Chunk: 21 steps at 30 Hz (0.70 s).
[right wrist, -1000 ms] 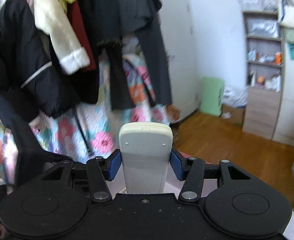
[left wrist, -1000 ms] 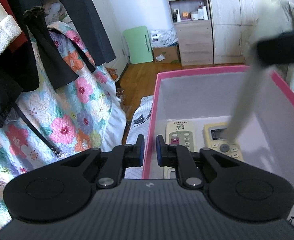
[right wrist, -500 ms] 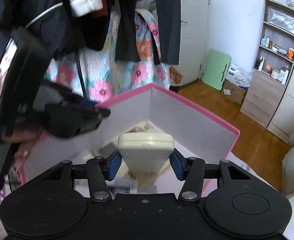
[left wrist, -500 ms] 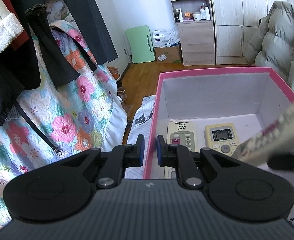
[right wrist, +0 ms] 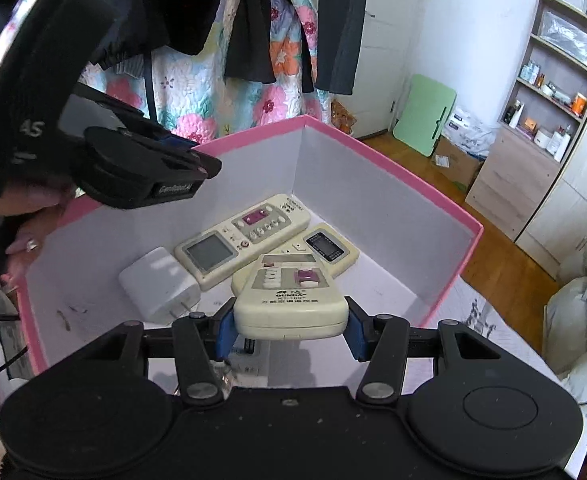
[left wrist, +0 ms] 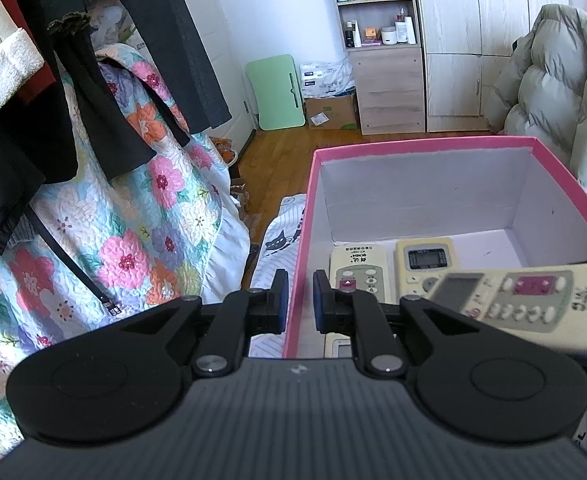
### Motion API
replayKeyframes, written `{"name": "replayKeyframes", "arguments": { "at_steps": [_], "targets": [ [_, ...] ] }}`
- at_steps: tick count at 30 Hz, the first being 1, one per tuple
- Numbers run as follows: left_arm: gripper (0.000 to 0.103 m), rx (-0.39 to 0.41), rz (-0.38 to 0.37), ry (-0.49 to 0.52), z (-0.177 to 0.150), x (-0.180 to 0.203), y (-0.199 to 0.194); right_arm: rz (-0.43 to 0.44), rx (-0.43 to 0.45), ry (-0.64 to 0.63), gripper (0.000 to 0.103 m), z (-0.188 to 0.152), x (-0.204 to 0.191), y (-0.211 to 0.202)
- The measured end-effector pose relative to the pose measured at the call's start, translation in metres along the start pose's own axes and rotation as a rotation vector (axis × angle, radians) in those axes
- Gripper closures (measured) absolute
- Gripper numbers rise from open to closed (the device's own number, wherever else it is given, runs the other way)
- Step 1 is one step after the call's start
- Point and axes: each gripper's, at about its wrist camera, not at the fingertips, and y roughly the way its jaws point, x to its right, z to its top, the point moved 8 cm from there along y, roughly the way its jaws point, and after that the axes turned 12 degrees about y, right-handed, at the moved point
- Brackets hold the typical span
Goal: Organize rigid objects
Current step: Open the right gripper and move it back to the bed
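Remotes and charger inside box

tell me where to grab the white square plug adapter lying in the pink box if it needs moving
Probably grip the white plug adapter across its two flat side faces, coming from above. It lies flat on the floor of the pink box, prongs pointing toward the camera; the long grey-screen remote sits against its far edge, so avoid that side.

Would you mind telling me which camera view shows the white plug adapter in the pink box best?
The right wrist view: the white plug adapter lies unobstructed on the pink box floor, prongs visible. In the left wrist view it cannot be made out.
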Motion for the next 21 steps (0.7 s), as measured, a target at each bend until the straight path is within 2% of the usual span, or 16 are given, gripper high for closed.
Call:
{"name": "replayKeyframes", "arguments": {
  "at_steps": [7,15,19,21],
  "targets": [
    [0.090,-0.004,-0.006,0.008,0.002,0.001,0.002,-0.019,0.053,-0.045,0.043,0.025,0.002,0.010],
    [0.090,-0.009,-0.002,0.012,0.001,0.000,0.003,-0.068,-0.024,-0.086,0.038,0.018,0.013,0.016],
    [0.089,-0.013,0.000,0.016,0.002,0.000,0.004,-0.102,0.056,-0.076,0.032,0.019,0.019,-0.005],
    [0.089,-0.015,0.006,0.022,0.001,-0.001,0.004,-0.100,0.125,-0.029,0.025,0.022,0.026,-0.025]
  ]
}}
